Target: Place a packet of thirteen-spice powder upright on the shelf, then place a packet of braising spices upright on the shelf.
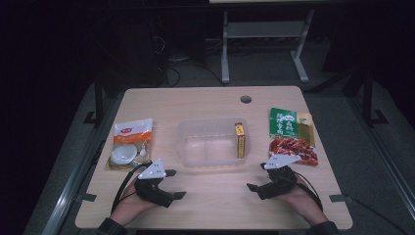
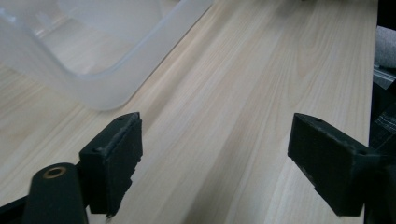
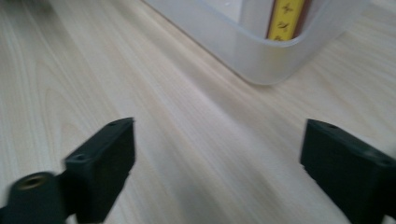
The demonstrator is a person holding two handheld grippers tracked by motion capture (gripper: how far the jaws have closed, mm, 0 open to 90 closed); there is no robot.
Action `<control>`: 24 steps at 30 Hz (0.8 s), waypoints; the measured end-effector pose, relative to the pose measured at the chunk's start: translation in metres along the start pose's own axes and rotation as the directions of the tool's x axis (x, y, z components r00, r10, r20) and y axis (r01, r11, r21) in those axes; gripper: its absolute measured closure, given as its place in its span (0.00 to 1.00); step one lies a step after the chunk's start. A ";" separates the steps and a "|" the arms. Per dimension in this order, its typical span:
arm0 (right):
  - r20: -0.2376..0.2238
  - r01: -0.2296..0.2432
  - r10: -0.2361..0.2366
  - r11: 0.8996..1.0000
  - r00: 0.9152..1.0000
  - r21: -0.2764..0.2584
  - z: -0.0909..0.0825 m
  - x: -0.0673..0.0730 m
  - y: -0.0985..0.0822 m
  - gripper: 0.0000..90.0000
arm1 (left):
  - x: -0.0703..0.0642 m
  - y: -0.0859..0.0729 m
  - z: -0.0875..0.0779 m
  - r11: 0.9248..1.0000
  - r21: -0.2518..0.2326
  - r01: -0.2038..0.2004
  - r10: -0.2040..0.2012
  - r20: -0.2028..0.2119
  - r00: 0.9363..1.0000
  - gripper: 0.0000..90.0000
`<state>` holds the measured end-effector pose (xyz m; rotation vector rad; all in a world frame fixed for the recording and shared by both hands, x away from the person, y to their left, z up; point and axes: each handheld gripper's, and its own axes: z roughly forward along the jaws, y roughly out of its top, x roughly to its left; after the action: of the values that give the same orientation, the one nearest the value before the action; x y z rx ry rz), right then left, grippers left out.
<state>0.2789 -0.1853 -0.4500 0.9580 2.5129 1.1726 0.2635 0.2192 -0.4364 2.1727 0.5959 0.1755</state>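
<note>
Clear tub [image 1: 213, 142] beyond left hand-held gripper [image 1: 175, 183]

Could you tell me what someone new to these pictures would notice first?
Probably the clear plastic bin at the middle of the wooden table, with a yellow-edged box standing at its right end. A white and orange pouch lies left of it and a green and red packet right of it. Nearer the person, the left tool and right tool are both open and empty.
</note>
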 end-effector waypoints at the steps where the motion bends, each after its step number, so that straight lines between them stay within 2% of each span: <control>1: -0.004 -0.005 0.005 1.000 1.000 -0.003 -0.001 -0.002 0.001 0.16 | 0.000 -0.001 -0.001 1.000 -0.002 0.006 -0.006 -0.006 1.000 0.18; 4: 0.022 -0.015 0.015 1.000 1.000 -0.012 -0.005 -0.012 0.006 0.19 | 0.001 -0.003 -0.002 1.000 0.005 0.010 -0.010 0.006 1.000 0.17; 6: 0.028 -0.043 0.044 0.999 0.999 -0.025 -0.009 -0.020 0.008 0.26 | 0.001 -0.004 -0.002 1.000 0.009 0.013 -0.013 0.005 1.000 0.17; 8: 0.034 -0.045 0.046 0.999 0.998 -0.027 -0.010 -0.022 0.009 0.28 | 0.002 -0.004 -0.002 1.000 0.011 0.010 -0.010 0.005 1.000 0.17; 12: 0.084 -0.062 0.065 0.997 0.994 -0.044 -0.017 -0.038 0.016 0.46 | 0.002 -0.004 -0.003 1.000 0.003 0.010 -0.009 -0.013 1.000 0.15; 14: 0.106 -0.068 0.072 0.997 0.992 -0.035 -0.019 -0.047 0.019 0.53 | 0.002 -0.003 -0.003 1.000 0.008 0.008 -0.008 -0.015 1.000 0.15; 16: 0.129 -0.089 0.094 0.995 0.987 -0.043 -0.019 -0.059 0.022 0.64 | 0.003 -0.003 -0.003 1.000 0.017 -0.004 0.004 -0.020 1.000 0.15; 17: 0.129 -0.089 0.094 0.995 0.987 -0.043 -0.019 -0.059 0.022 0.64 | 0.003 -0.003 -0.003 1.000 0.017 -0.004 0.004 -0.020 1.000 0.15; 18: 0.155 -0.099 0.105 0.994 0.982 -0.043 -0.019 -0.068 0.025 0.73 | 0.004 -0.004 -0.004 1.000 0.013 0.010 -0.009 -0.022 1.000 0.15; 19: 0.155 -0.099 0.105 0.994 0.982 -0.043 -0.019 -0.068 0.025 0.73 | 0.004 -0.004 -0.004 1.000 0.013 0.010 -0.009 -0.022 1.000 0.15; 20: 0.174 -0.109 0.117 0.993 0.978 -0.052 -0.020 -0.077 0.027 0.81 | 0.005 -0.004 -0.005 1.000 0.017 0.002 -0.002 -0.024 1.000 0.15; 21: 0.185 -0.117 0.125 0.992 0.975 -0.056 -0.020 -0.082 0.028 0.85 | 0.006 -0.004 -0.005 1.000 0.016 0.003 -0.002 -0.024 1.000 0.16; 22: 0.194 -0.135 0.144 0.989 0.970 -0.058 -0.021 -0.086 0.029 0.88 | 0.006 -0.004 -0.005 1.000 0.015 0.000 0.000 -0.026 1.000 0.16; 23: 0.194 -0.135 0.144 0.989 0.970 -0.058 -0.021 -0.086 0.029 0.88 | 0.006 -0.004 -0.005 1.000 0.015 0.000 0.000 -0.026 1.000 0.16; 24: 0.208 -0.137 0.147 0.989 0.967 -0.065 -0.021 -0.091 0.030 0.91 | 0.006 -0.004 -0.006 1.000 0.023 -0.007 0.008 -0.028 1.000 0.16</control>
<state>0.3537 -0.2414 -0.4211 1.1990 2.2695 1.1007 0.2657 0.2284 -0.4367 2.1975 0.6086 0.2045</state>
